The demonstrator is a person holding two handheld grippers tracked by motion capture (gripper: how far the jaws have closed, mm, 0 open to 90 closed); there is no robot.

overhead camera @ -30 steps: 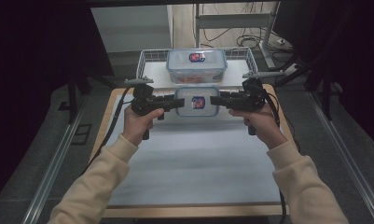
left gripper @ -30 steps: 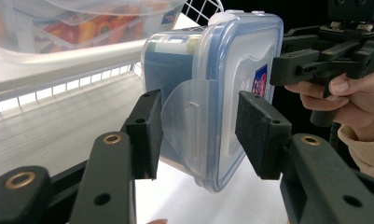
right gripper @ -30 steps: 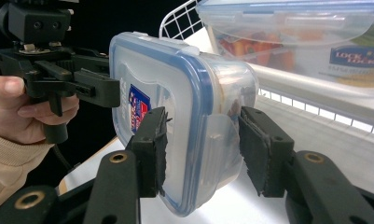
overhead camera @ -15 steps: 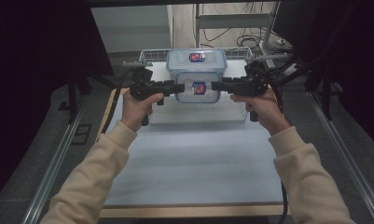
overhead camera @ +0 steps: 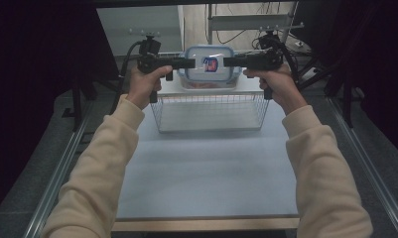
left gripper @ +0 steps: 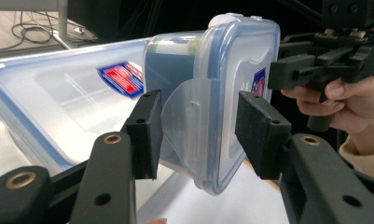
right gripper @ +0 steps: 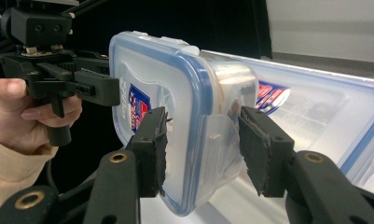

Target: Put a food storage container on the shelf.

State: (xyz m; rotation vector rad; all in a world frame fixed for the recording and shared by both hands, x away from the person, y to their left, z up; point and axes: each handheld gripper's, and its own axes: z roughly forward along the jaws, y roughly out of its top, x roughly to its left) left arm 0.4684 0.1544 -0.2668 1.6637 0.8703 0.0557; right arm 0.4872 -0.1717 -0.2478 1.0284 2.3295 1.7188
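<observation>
**Plastic box riding between two grippers above the basket**

Clear plastic, blue-rimmed and lidded, the small container [overhead camera: 210,66] is hanging in the air, carried from both ends. The left gripper [overhead camera: 185,63] is pinching the lid's side flap on one end, and the right gripper [overhead camera: 231,62] is doing the same on the opposite end; in both gripper views the pads are standing about half apart with the lid edge and clip flap between them, though whether every pad is pressing firmly is hard to judge, since a sliver of gap seems to show at some pads. The container is hovering over the far end of the wire basket [overhead camera: 210,110], just in front of the large container [left gripper: 58,93] lying there.

The carrying step appears to be under way. Next, both hands probably need to travel together, keeping the box level, then lower it onto the large container's lid before either grip loosens.
</observation>
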